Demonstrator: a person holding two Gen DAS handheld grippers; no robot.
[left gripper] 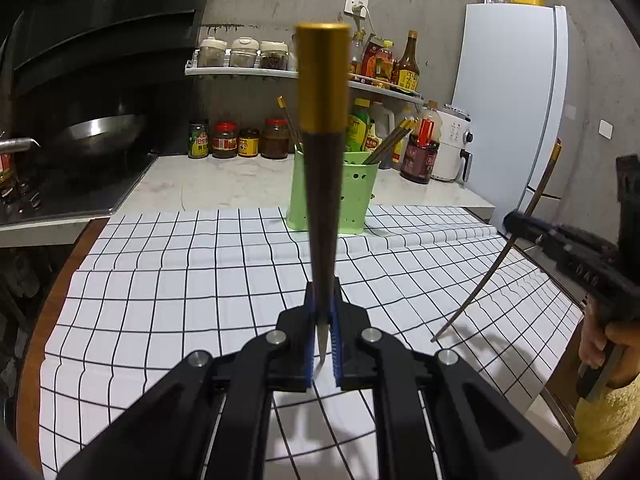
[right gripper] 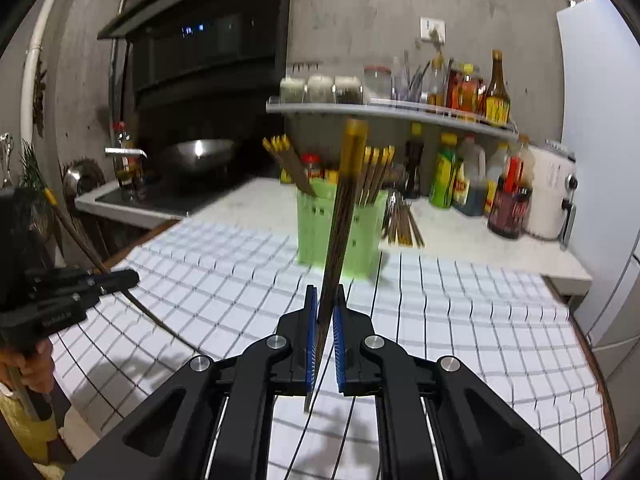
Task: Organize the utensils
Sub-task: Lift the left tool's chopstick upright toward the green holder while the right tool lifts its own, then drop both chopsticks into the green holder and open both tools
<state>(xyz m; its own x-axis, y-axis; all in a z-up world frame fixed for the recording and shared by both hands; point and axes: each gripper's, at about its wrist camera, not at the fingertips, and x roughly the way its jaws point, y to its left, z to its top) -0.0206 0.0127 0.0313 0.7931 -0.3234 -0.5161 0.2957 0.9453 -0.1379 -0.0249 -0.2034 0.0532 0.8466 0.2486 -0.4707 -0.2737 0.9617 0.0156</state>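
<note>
Chopsticks stood one in each tool. Left tool (left gripper: 323, 312) was clamped on a gold-capped chopstick (left gripper: 323, 120) that rose upright between its blue pads, in line with the green holder (left gripper: 352, 200) beyond. Right tool (right gripper: 325, 316) pinched another chopstick (right gripper: 340, 220) the same way, tilted slightly, above the checked cloth (right gripper: 480, 320) on the bench.

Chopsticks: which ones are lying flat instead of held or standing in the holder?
The loose bundle on the white counter, right of the green holder in the right wrist view. The rest stand in the holder or are clamped in grippers.
</note>
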